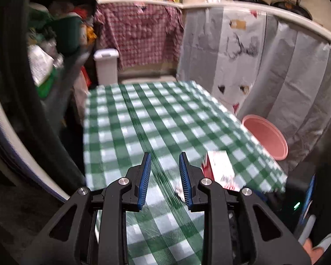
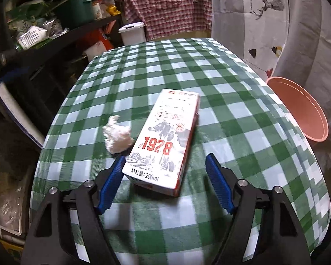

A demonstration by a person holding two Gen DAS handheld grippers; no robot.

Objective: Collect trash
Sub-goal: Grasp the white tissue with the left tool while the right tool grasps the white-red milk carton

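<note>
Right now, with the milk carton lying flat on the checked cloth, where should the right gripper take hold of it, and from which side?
Grip the milk carton across its two long side faces near the closest end, coming from above and the near side. It lies flat, lengthwise away from the right gripper, whose open fingers already straddle that end. Stay clear of the crumpled tissue on its left.

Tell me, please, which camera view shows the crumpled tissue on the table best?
The right wrist view: the tissue lies whole and unobstructed on the checked cloth, just left of the milk carton. In the left wrist view, only a blurred white scrap shows beside the left gripper's right finger, mostly hidden.
</note>
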